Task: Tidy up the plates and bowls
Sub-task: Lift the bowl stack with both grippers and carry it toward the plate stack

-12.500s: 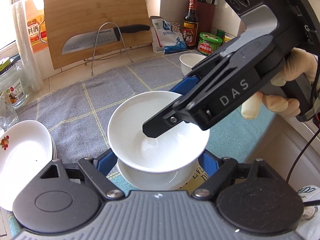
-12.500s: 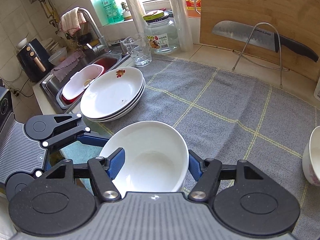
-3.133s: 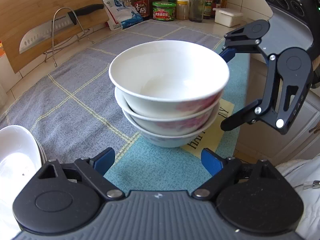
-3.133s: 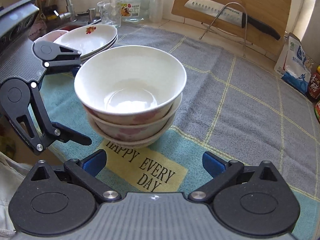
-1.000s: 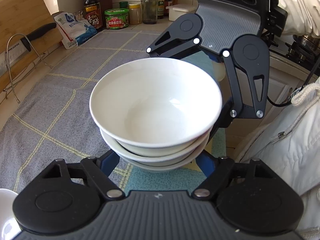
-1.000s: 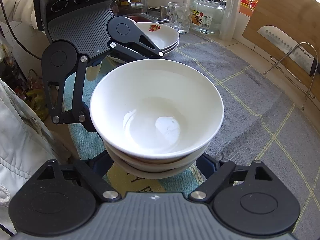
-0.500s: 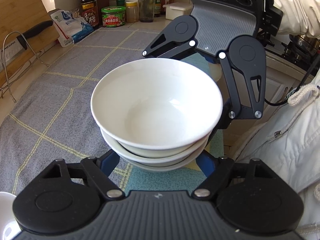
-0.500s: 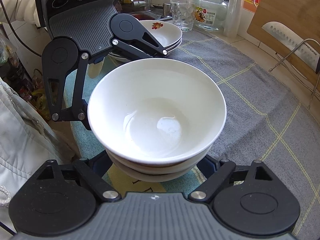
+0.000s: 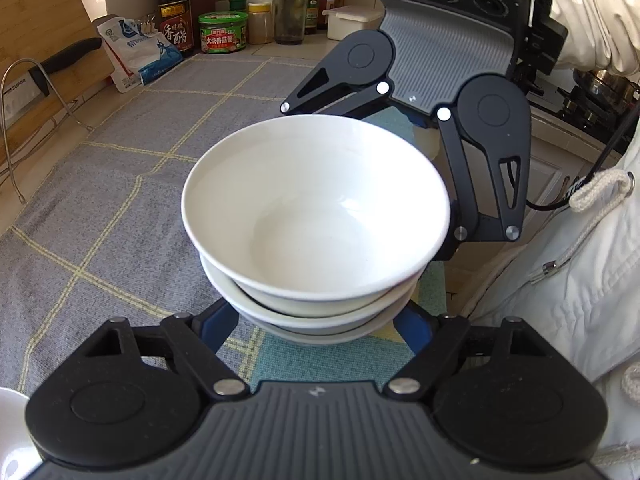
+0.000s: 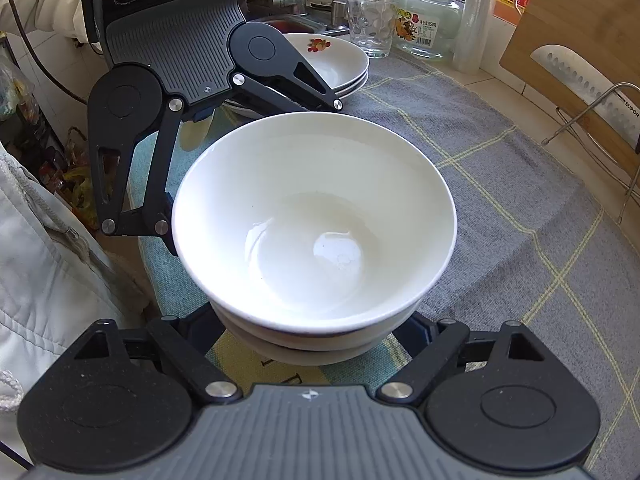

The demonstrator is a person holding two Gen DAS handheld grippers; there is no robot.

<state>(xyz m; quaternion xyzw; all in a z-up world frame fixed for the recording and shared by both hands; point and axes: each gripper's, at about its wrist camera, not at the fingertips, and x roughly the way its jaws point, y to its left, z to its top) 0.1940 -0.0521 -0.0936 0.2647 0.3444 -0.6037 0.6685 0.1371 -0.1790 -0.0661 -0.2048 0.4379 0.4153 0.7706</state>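
Bowls (image 9: 316, 216), three nested in one stack, sit between both pairs of jaws: the left gripper (image 9: 316, 320) straddles the bottom of the stack from one side, the right gripper (image 10: 312, 328) from the opposite side, each with its blue pads spread wide beside the lowest bowl. The pads meet the stack below the rims, out of sight, so whether either pair is actually clenched on it I cannot tell. The stack appears to be at or just above the mat (image 10: 500, 184) covering the worktop, over its teal printed end. Beyond the stack, on the left gripper's side, a pile of plates (image 10: 344, 64) rests by a glass jar (image 10: 424, 24). To do this step well, both grippers should likely press evenly on the lowest bowl, staying level so the upper bowls do not slide or tip.
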